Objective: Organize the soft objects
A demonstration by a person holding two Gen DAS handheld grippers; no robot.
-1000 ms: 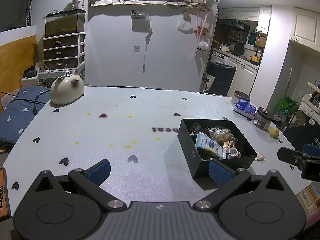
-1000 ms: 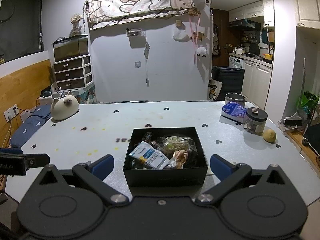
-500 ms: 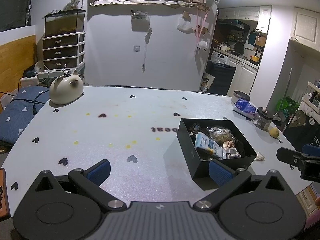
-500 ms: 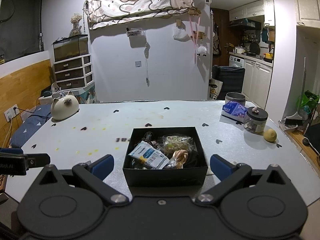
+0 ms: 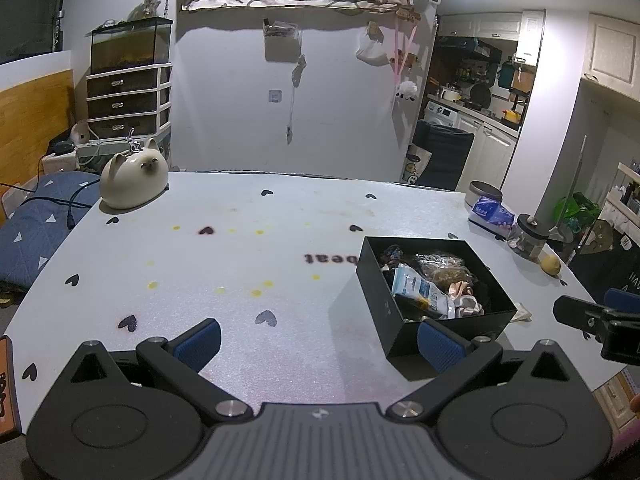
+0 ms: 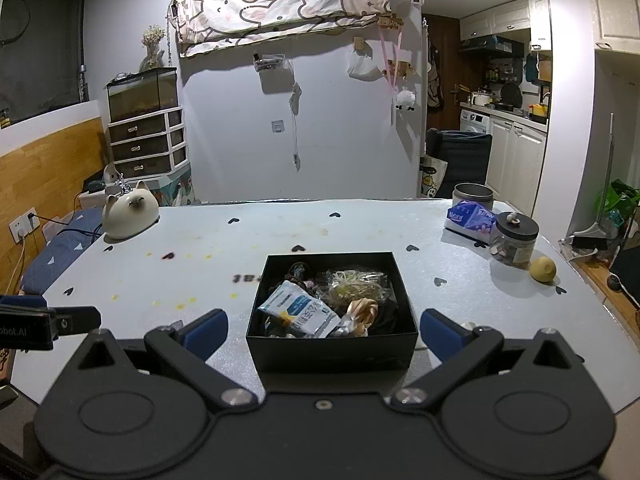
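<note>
Nothing has shifted that we can see since a second ago — both grippers hover where they were, above the near edge of the counter [image 6: 360, 224]. Our left gripper [image 5: 318, 338] has its blue pads spread wide, with nothing between them; its right pad overlaps the near corner of the black box [image 5: 380, 300] in that view, though we cannot tell whether they touch. Our right gripper [image 6: 322, 330] is likewise spread wide and empty, with the black box [image 6: 332, 350] framed between its pads.

Inside the box lies a heap of soft things: a white and blue packet [image 6: 302, 314] at the near left, a clear bag of rubber bands [image 6: 356, 286] behind it, a peach bow [image 6: 362, 310] at the near right, and dark items at the far left that we cannot make out.

Further out — on the far right of the counter — stand a black-lidded jar [image 6: 514, 240], a yellow fruit [image 6: 543, 269], a tissue pack [image 6: 470, 216] and a metal tin [image 6: 472, 194]. A cream cat-shaped ornament [image 6: 128, 214] sits at the far left corner.
</note>
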